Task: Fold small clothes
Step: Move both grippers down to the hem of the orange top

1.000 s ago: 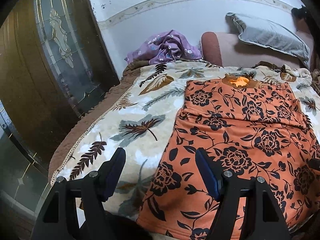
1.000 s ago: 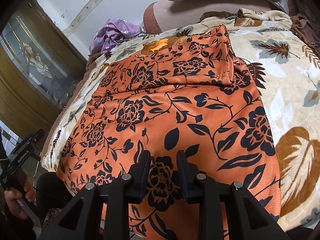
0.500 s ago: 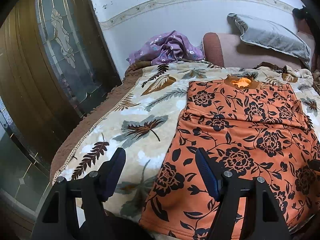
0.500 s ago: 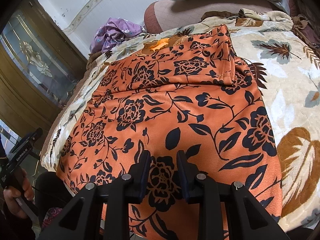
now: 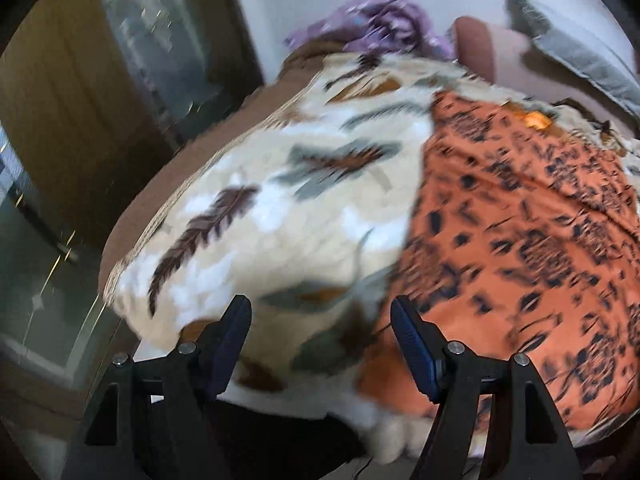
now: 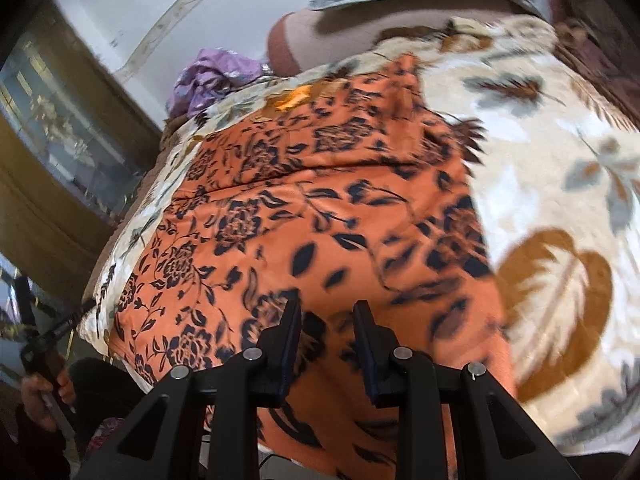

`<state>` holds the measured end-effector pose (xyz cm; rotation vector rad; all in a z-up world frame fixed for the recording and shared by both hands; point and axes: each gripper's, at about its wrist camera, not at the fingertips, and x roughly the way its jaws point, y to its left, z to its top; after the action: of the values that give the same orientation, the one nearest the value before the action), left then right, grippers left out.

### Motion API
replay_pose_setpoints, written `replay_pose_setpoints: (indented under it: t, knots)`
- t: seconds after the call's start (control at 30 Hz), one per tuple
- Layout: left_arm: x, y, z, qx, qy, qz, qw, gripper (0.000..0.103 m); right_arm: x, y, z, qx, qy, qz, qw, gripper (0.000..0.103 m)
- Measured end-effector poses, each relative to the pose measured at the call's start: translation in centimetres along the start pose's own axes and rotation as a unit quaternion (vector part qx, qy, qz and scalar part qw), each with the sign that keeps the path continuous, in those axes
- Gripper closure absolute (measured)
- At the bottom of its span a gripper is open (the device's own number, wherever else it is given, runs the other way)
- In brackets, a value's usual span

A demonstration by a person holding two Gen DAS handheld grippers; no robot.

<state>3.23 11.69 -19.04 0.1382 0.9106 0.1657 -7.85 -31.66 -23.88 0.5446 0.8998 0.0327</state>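
An orange garment with black flowers (image 5: pixel 520 220) lies flat on the leaf-patterned blanket (image 5: pixel 280 208), neckline at the far end. My left gripper (image 5: pixel 320 320) is open and empty over the blanket's near edge, just left of the garment's near left corner. In the right wrist view the garment (image 6: pixel 320 208) fills the middle. My right gripper (image 6: pixel 328 312) hovers above its near hem. Its jaws are opening, with no cloth pinched between them. Both views are blurred by motion.
A purple cloth (image 5: pixel 384 20) is bunched at the bed's far left corner, beside a brown bolster and a grey pillow (image 5: pixel 568 48). A wooden door with glass panels (image 5: pixel 140 40) stands at the left. A person's hand (image 6: pixel 44 392) holds the other gripper's handle at the lower left.
The left gripper has swung down and to the left, toward the blanket's near edge beside the garment's corner. The right gripper's jaws have widened and it has shifted a little over the hem.
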Motion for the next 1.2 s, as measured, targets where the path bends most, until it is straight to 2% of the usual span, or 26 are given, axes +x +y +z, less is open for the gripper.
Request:
replay_pose_setpoints:
  t: [0.03, 0.07, 0.1, 0.27, 0.37, 0.4, 0.57, 0.63, 0.73, 0.77, 0.87, 0.9, 1.0, 1.03, 1.1, 1.2]
  knots:
    - [0.4, 0.9, -0.7, -0.002, 0.010, -0.003, 0.9999, 0.030, -0.5, -0.5, -0.2, 0.007, -0.006, -0.001, 1.000, 0.055]
    - [0.5, 1.3, -1.0, -0.004, 0.017, -0.008, 0.9998, 0.030, -1.0, -1.0, -0.4, 0.015, -0.015, 0.000, 1.000, 0.034]
    - [0.8, 1.8, -1.4, -0.008, 0.026, -0.017, 0.9995, 0.030, -1.8, -1.6, -0.6, 0.023, -0.026, 0.002, 0.999, 0.031]
    - [1.4, 2.3, -2.2, -0.019, 0.050, -0.095, 0.9940, 0.030, -4.0, -3.4, -1.3, 0.052, -0.044, 0.006, 0.998, 0.031]
    - [1.7, 1.4, -2.3, -0.008, 0.056, -0.133, 0.9895, 0.045, -4.8, -4.6, -2.0, 0.076, -0.045, 0.011, 0.996, 0.031]
    - [1.8, 1.1, -2.3, -0.004, 0.059, -0.146, 0.9875, 0.047, -5.1, -5.0, -2.3, 0.082, -0.046, 0.009, 0.996, 0.031]
    - [2.3, -0.3, -2.2, 0.016, 0.065, -0.189, 0.9796, 0.047, -5.9, -6.6, -3.6, 0.113, -0.041, 0.001, 0.993, 0.031]
    - [2.5, -1.0, -2.1, 0.027, 0.066, -0.218, 0.9734, 0.046, -6.1, -7.3, -4.1, 0.127, -0.035, -0.007, 0.991, 0.031]
    - [2.8, -1.8, -2.1, 0.043, 0.066, -0.239, 0.9677, 0.047, -6.5, -7.8, -4.5, 0.138, -0.032, -0.013, 0.990, 0.031]
    - [2.9, -1.9, -2.1, 0.046, 0.067, -0.246, 0.9658, 0.049, -6.6, -8.0, -4.6, 0.143, -0.032, -0.011, 0.989, 0.031]
    - [3.4, -2.0, -2.2, 0.049, 0.073, -0.260, 0.9617, 0.072, -6.8, -8.5, -4.7, 0.157, -0.027, -0.010, 0.987, 0.031]
    - [3.6, -2.0, -2.2, 0.049, 0.074, -0.261, 0.9613, 0.074, -6.8, -8.6, -4.7, 0.160, -0.026, -0.010, 0.987, 0.031]
    - [4.1, -1.8, -2.0, 0.048, 0.080, -0.266, 0.9594, 0.073, -6.6, -8.8, -4.7, 0.164, -0.020, -0.021, 0.986, 0.031]
    - [4.2, -1.8, -2.0, 0.048, 0.081, -0.265, 0.9596, 0.072, -6.5, -8.9, -4.7, 0.165, -0.019, -0.027, 0.986, 0.031]
    - [4.3, -1.9, -1.9, 0.049, 0.085, -0.270, 0.9579, 0.058, -6.4, -9.2, -4.8, 0.170, -0.020, -0.029, 0.985, 0.031]
    - [4.5, -2.2, -1.9, 0.051, 0.083, -0.277, 0.9560, 0.057, -5.2, -9.0, -4.7, 0.171, -0.005, -0.030, 0.985, 0.031]
